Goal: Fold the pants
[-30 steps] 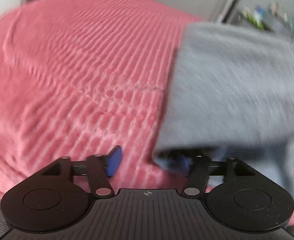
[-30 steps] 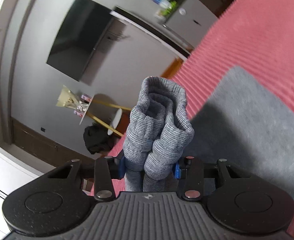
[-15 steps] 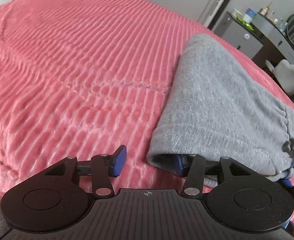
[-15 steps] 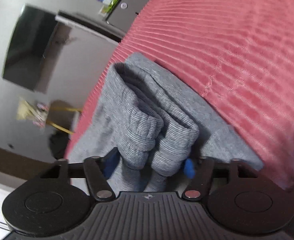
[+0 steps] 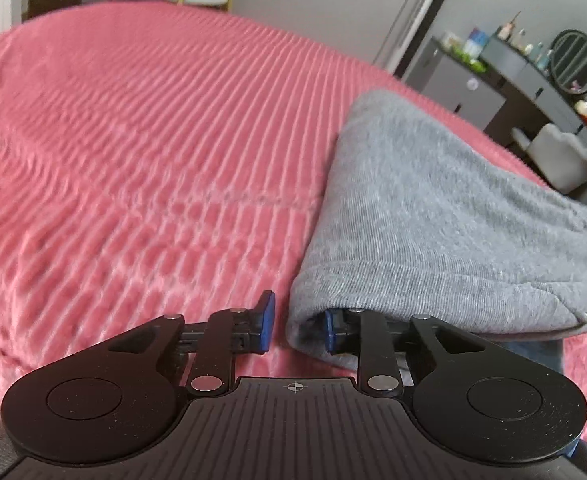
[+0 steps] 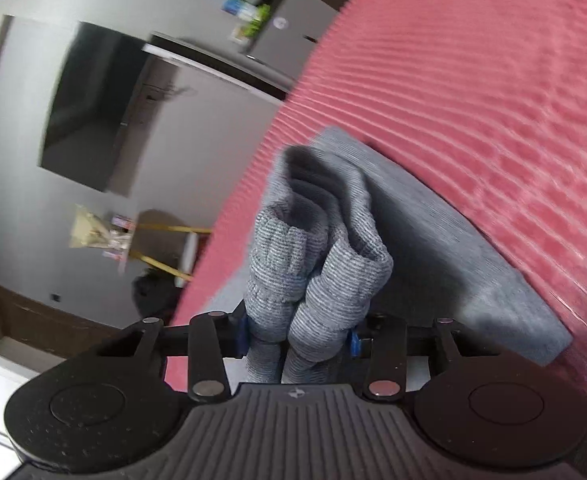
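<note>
The grey sweatpants (image 5: 433,216) are lying on the pink ribbed bedspread (image 5: 133,140), toward 3 o'clock in the left wrist view, already doubled into a thick pad. The left hand-held gripper (image 5: 295,326) is standing open: its left blue pad is sitting bare on the bedspread, while its right pad is tucked under the folded edge at about 5 o'clock, so only one finger is touching cloth. The right hand-held gripper (image 6: 299,338) is clamping the two ribbed ankle cuffs (image 6: 317,264) together, and they are bunching upward between its pads.

To do this fold well, I judge the right side should be carrying the cuffs across in a low arc, keeping both legs stacked, and laying them level with the waistband end; the left should be pinning the crease, not dragging it.

The pants are a soft heathered knit, limp and heavy-draping, with rounded folds. The cuffs are tighter, springy rib. The bedspread is plush and corrugated, likely gripping the fabric and resisting sliding.
</note>
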Demonstrator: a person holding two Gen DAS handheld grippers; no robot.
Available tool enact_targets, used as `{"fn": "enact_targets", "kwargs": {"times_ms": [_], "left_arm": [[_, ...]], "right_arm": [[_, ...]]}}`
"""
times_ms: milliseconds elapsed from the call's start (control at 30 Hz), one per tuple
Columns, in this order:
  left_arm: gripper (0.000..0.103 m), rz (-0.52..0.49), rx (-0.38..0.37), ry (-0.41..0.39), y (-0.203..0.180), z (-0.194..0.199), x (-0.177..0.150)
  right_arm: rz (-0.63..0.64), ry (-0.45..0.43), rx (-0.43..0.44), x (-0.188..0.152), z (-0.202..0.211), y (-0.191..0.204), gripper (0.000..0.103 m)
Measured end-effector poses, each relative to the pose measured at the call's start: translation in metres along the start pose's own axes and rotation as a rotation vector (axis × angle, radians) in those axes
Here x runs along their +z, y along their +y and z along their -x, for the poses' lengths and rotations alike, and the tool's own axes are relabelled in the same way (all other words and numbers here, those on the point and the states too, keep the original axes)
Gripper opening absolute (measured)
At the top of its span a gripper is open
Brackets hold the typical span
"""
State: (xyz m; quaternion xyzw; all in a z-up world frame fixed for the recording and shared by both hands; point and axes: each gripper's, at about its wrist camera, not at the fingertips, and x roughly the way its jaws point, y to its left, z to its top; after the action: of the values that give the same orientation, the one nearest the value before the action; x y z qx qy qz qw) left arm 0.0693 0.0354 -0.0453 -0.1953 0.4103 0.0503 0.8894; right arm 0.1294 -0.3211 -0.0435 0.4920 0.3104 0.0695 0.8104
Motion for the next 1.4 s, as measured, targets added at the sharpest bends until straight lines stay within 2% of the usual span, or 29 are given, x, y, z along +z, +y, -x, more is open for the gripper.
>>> {"fn": "enact_targets", "kwargs": {"times_ms": [100,167,333,367,433,600,833,933,1033,1133,1167,1233,1267,1300,1333,1400], "left_arm": [[0.028,-0.009,-0.012,0.005,-0.001,0.003,-0.001],[0.031,-0.007,-0.004,0.024,-0.002,0.001,-0.001],[0.033,-0.021,0.023,0.048,-0.004,-0.005,-0.002],[0.034,-0.024,0.027,0.05,-0.005,-0.005,-0.002],[0.035,-0.028,0.031,0.051,-0.006,-0.005,-0.002],[0.035,-0.033,0.038,0.056,-0.008,-0.006,-0.003],[0.035,-0.035,0.039,0.058,-0.007,-0.007,-0.003],[0.034,-0.019,0.019,0.039,-0.005,-0.003,-0.002],[0.034,0.031,-0.035,-0.002,0.002,0.011,0.001],[0.034,0.077,-0.098,-0.033,0.01,0.026,0.005],[0.035,0.096,-0.122,-0.043,0.013,0.032,0.006],[0.052,0.122,-0.162,-0.084,0.019,0.046,0.009],[0.058,0.127,-0.167,-0.107,0.02,0.051,0.012],[0.068,0.127,-0.164,-0.12,0.022,0.053,0.015],[0.073,0.122,-0.163,-0.122,0.023,0.053,0.02],[0.073,0.114,-0.172,-0.094,0.025,0.045,0.03]], "right_arm": [[0.103,-0.037,0.008,0.0,0.012,0.01,0.042],[0.114,-0.038,-0.006,0.0,0.015,0.008,0.042],[0.091,0.035,-0.178,-0.006,0.0,-0.022,0.043],[0.074,0.052,-0.191,-0.008,-0.003,-0.028,0.043],[0.049,0.053,-0.174,-0.009,-0.001,-0.032,0.044],[0.107,0.044,-0.183,-0.009,0.005,-0.026,0.044],[0.088,0.049,-0.183,-0.01,0.001,-0.03,0.045],[0.089,0.061,-0.194,-0.008,-0.001,-0.029,0.046],[0.064,0.077,-0.208,-0.003,0.007,-0.026,0.054],[0.074,0.054,-0.223,0.006,0.021,-0.02,0.068],[0.092,0.047,-0.233,0.009,0.027,-0.018,0.071],[0.111,0.007,-0.243,0.014,0.038,-0.016,0.076],[0.115,-0.023,-0.25,0.018,0.045,-0.016,0.081],[0.112,-0.042,-0.247,0.022,0.051,-0.018,0.081],[0.105,-0.047,-0.232,0.025,0.052,-0.02,0.081],[0.093,-0.03,-0.221,0.033,0.049,-0.023,0.082]]}}
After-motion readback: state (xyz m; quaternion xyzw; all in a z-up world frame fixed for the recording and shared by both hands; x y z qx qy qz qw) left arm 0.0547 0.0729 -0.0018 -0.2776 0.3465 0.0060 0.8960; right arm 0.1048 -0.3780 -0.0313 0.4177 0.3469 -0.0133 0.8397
